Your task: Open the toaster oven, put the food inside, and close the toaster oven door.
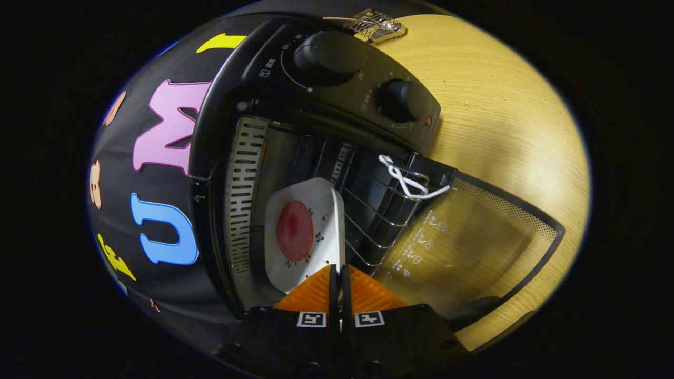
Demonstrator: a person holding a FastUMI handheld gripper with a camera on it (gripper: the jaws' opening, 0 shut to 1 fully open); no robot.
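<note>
Two fingers of the gripper (pixel 339 273) pinch the white plate's (pixel 310 210) edge | plate inside toaster oven (pixel 326 95) — door (pixel 474 231) open

Pale wooden table (pixel 505 105) bears the toaster oven (pixel 337 89); a small wire rack (pixel 376 25) lies beyond it.

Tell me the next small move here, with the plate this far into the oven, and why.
Probably ease the plate a bit deeper onto the wire rack, then let go. The claw is pinched on the plate's near edge, the red slice of food sits on it, and the plate is only partly inside the oven, whose glass door lies open.
</note>
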